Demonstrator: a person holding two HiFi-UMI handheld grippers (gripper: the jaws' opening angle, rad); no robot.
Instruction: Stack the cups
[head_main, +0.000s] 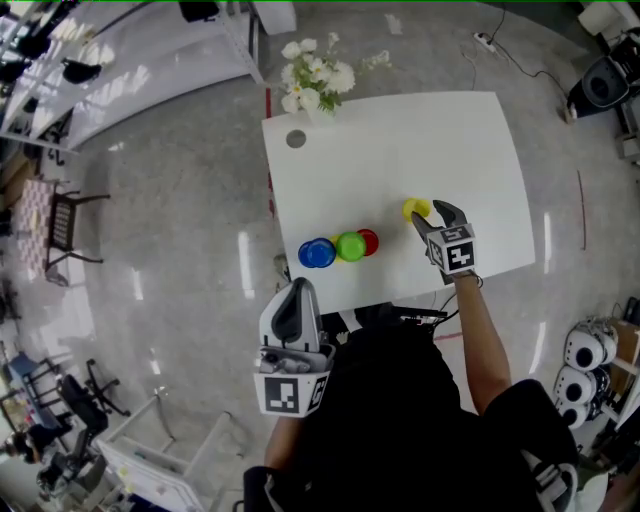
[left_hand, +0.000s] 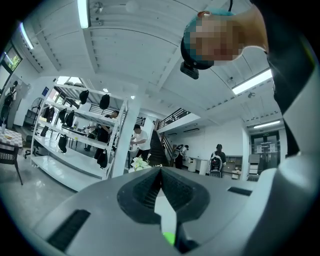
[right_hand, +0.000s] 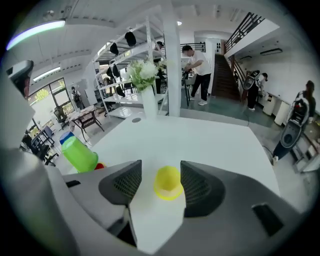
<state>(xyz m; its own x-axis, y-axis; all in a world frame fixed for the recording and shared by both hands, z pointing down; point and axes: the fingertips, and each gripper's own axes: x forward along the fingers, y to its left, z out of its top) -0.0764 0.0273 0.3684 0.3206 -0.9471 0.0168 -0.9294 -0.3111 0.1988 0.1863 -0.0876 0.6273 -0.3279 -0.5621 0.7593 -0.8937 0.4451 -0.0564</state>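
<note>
an upturned yellow cup (right_hand: 168, 183) is seen on the white table (head_main: 450, 130), standing untouched between the spread, empty jaws of the nearer right gripper (head_main: 430, 215), while the left gripper (head_main: 297, 292) is held closed on nothing, well back.

A white rectangular surface (head_main: 400, 140) is shown, plain but for a small grey round disc (head_main: 295, 139). A small yellow plastic cup (head_main: 415, 209) is coloured brightly and evenly. Beside it are seen a blue plastic cup (head_main: 318, 253), a lime-green plastic cup (head_main: 350, 246) and a red plastic cup (head_main: 370, 240). The pale grey left tongs (head_main: 297, 287) and pale grey right tongs (head_main: 435, 214) are lined with black ribbed pads. The left marker cube (head_main: 290, 392) and right marker cube (head_main: 457, 255) are patterned with black squares on white. A bunch of white flowers (head_main: 315, 78) is mixed with green leaves. The polished stone floor (head_main: 170, 200) is mottled grey and streaked with white reflections. The person's loose black top (head_main: 400, 420) is left unpatterned.
</note>
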